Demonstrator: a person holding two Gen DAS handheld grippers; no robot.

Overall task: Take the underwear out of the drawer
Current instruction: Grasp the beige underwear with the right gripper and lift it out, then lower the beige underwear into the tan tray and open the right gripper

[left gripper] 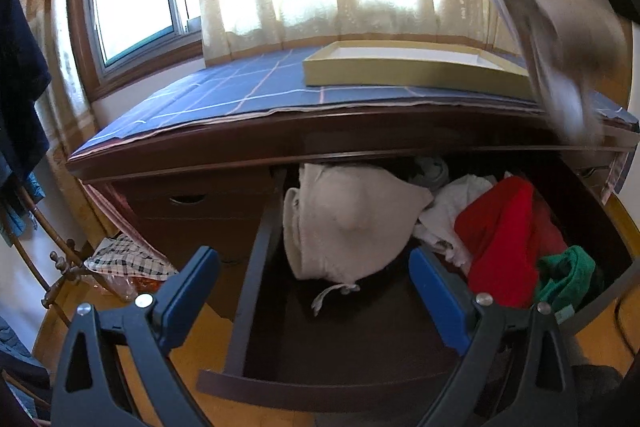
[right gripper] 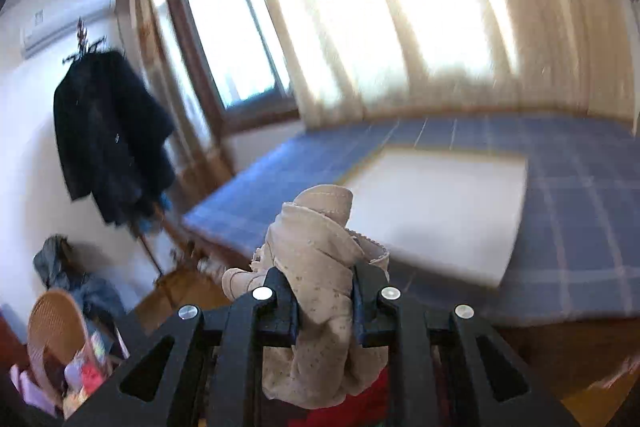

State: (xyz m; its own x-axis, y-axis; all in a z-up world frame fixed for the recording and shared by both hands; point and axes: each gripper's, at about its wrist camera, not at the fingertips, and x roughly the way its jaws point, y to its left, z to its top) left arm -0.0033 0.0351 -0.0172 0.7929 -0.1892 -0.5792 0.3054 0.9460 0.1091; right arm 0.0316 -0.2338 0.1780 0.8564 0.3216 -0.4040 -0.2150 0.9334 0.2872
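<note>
Two grippers were up in front of the dresser w/ its drawer (left gripper: 256,307) pulled wide open. The right gripper (right gripper: 325,301) had its jaws clamped tight on a beige piece of underwear (right gripper: 316,259), the cloth bunched up above the fingers and hanging down below them; in the left wrist view that same piece (left gripper: 556,15) dangled blurred at upper right, clear of the drawer and above the dresser top. Beyond it lay a shallow tray (left gripper: 412,67) w/ a yellowish rim, sitting on the blue checked cloth (left gripper: 224,95) that covered the top.

The left gripper (left gripper: 316,291) hung over the drawer's front, blue pads (left gripper: 438,291) spread well apart, nothing between them. Inside the drawer: a big cream garment (left gripper: 344,223) on the left w/ a loose string trailing off it, white bits near the middle, a red garment (left gripper: 504,239) to the right and a green one (left gripper: 568,275) just beside it at the front right corner.

Dark coat (right gripper: 108,135) hung on a stand by the window; a woven basket (right gripper: 56,331) sat on the floor at lower left.
</note>
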